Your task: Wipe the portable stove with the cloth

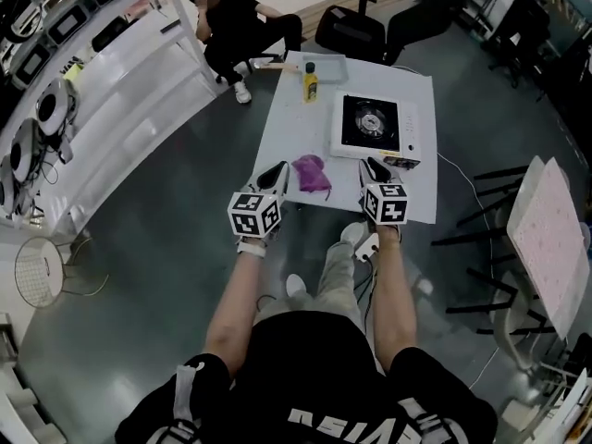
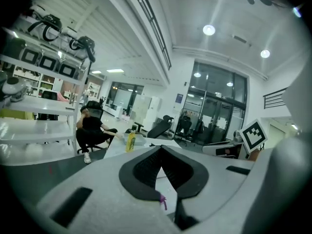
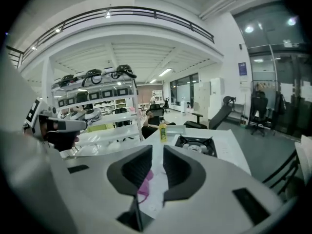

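Observation:
The portable stove (image 1: 379,126), white with a black burner top, sits on the right half of the white table (image 1: 287,128); in the right gripper view the stove (image 3: 196,144) lies ahead and right of the jaws. The purple cloth (image 1: 312,174) lies crumpled near the table's front edge, between my two grippers. My left gripper (image 1: 277,172) is held above the table's front left, just left of the cloth; its jaws (image 2: 161,147) meet at the tips, shut on nothing. My right gripper (image 1: 373,166) hovers by the stove's front edge, jaws (image 3: 157,147) slightly apart and empty, with the cloth (image 3: 145,184) showing below the gap.
A yellow bottle (image 1: 311,83) and a shallow tray (image 1: 319,63) stand at the table's far end. A person in black (image 1: 236,26) sits beyond the far left corner. Shelving (image 1: 111,91) runs along the left, office chairs (image 1: 351,30) stand behind, and a white rack (image 1: 546,229) is at right.

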A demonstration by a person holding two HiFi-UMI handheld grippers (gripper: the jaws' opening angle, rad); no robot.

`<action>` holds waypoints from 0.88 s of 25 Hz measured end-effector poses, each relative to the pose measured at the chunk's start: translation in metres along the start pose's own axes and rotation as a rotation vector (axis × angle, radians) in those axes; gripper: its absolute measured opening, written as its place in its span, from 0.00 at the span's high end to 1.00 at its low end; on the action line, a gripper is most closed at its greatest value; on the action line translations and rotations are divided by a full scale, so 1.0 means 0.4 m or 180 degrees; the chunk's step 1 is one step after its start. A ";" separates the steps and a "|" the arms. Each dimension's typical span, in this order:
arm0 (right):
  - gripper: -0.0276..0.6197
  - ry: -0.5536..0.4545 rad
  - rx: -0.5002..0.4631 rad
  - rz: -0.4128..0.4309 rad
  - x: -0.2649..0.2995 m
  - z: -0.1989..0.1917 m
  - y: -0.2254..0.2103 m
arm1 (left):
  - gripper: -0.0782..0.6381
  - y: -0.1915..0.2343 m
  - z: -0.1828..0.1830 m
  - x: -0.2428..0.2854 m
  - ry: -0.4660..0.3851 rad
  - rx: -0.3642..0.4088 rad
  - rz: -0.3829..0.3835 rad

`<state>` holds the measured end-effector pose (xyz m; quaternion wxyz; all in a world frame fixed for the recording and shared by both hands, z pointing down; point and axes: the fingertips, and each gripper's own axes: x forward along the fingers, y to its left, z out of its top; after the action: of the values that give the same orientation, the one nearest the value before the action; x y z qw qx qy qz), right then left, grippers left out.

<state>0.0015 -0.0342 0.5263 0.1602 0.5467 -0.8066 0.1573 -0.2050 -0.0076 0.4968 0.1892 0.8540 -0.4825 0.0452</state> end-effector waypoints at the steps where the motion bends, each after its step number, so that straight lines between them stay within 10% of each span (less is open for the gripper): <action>1: 0.86 -0.0039 0.0030 -0.0052 -0.031 0.002 -0.015 | 0.88 -0.015 0.005 -0.002 -0.0009 0.0006 -0.0023; 22: 0.94 -0.0424 0.0318 -0.0346 -0.321 -0.031 -0.095 | 0.88 -0.257 0.049 -0.005 -0.0068 0.0161 -0.0433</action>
<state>0.0831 0.0644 0.4854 0.0872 0.6062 -0.7759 0.1517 -0.1218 0.0344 0.4493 0.1651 0.8898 -0.4241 0.0353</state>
